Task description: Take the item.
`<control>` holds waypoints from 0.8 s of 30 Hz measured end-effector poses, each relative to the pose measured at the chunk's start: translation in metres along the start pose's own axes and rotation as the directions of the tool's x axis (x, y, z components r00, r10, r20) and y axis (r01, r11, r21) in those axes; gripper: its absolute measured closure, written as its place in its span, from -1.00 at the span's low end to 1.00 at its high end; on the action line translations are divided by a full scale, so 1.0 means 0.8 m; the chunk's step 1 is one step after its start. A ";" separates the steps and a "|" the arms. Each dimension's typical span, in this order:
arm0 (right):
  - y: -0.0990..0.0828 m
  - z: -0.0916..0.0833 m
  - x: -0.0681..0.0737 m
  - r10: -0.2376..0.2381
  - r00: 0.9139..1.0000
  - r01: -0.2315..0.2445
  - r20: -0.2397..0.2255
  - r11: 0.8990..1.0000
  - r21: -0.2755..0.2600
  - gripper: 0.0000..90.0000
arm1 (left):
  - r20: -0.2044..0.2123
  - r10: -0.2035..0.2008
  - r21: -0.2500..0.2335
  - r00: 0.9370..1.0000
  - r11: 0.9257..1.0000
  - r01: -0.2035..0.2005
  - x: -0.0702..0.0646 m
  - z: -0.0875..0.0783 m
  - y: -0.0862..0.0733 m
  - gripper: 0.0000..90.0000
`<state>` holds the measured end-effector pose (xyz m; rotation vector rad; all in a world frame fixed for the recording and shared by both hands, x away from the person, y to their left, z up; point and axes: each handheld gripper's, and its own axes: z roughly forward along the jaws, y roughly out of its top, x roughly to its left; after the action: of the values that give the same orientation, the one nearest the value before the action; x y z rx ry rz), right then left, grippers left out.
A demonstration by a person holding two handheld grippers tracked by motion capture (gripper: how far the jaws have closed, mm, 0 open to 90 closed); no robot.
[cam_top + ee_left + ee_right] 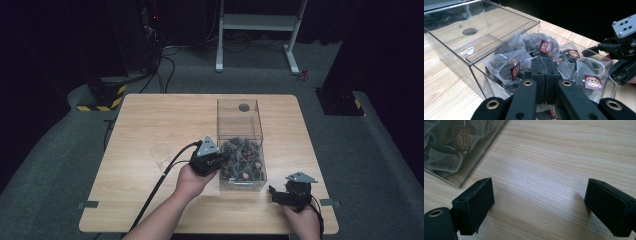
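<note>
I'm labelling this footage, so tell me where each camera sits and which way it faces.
High view: above the near table edge, facing forward and down; both forearms show.
Left gripper view: rides the left gripper, shut, facing into the clear box of tea bags.
Right gripper view: rides the right gripper, open, facing bare tabletop.
Shared: all show the box.

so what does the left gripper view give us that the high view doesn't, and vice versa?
Left gripper view alone: the left gripper's black jaws pressed together among the pyramid mesh tea bags, and the printed dark red tags readable as labels.

High view alone: the whole light wooden table, the person's left hand, a white metal stand on the grey floor.

Both: the clear plastic box, its round hole, the right gripper.
</note>
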<state>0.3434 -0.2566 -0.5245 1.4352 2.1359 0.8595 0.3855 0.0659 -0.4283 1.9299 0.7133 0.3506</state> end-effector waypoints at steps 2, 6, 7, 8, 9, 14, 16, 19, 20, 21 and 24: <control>0.000 0.000 0.000 0.000 1.000 0.000 0.000 1.000 0.000 -0.81 | 0.000 -0.001 -0.012 1.000 1.000 0.001 0.000 -0.004 0.001 0.98; 0.000 0.000 0.000 0.000 1.000 0.000 0.000 1.000 0.000 -0.81 | 0.004 -0.005 -0.021 1.000 1.000 0.005 0.001 -0.008 0.002 0.98; 0.000 0.000 0.000 0.000 1.000 0.000 0.000 1.000 0.000 -0.81 | 0.005 -0.006 -0.026 1.000 1.000 0.007 0.001 -0.011 0.003 0.98; 0.000 0.000 0.000 0.000 1.000 0.000 0.000 1.000 0.000 -0.81 | 0.005 -0.006 -0.026 1.000 1.000 0.007 0.001 -0.011 0.003 0.98; 0.000 0.000 0.000 0.000 1.000 0.000 0.000 1.000 0.000 -0.81 | 0.004 -0.007 -0.032 1.000 0.999 0.007 0.002 -0.015 0.004 0.98; 0.000 0.000 0.000 0.000 1.000 0.000 0.000 1.000 0.000 -0.81 | 0.001 -0.012 -0.041 1.000 0.999 0.012 0.005 -0.022 0.004 0.98; 0.000 0.000 0.000 0.000 1.000 0.000 0.000 1.000 0.000 -0.81 | 0.000 -0.015 -0.044 1.000 0.999 0.015 0.006 -0.024 0.004 0.98; 0.000 0.000 0.000 0.000 1.000 0.000 0.000 1.000 0.000 -0.81 | -0.004 -0.022 -0.052 1.000 0.998 0.022 0.009 -0.030 0.003 0.98; 0.000 0.000 0.000 0.000 1.000 0.000 0.000 1.000 0.000 -0.81 | -0.005 -0.023 -0.055 1.000 0.998 0.022 0.010 -0.032 0.003 0.98; 0.000 0.000 0.000 0.000 1.000 0.000 0.000 1.000 0.000 -0.81 | -0.006 -0.026 -0.057 1.000 0.998 0.026 0.011 -0.033 0.002 0.99; 0.000 0.000 0.000 0.000 1.000 0.000 0.000 1.000 0.000 -0.81 | -0.012 -0.029 -0.062 1.000 0.998 0.028 0.015 -0.038 0.001 0.99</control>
<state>0.3434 -0.2565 -0.5245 1.4352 2.1357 0.8593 0.3789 0.0949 -0.4146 1.8589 0.7296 0.3644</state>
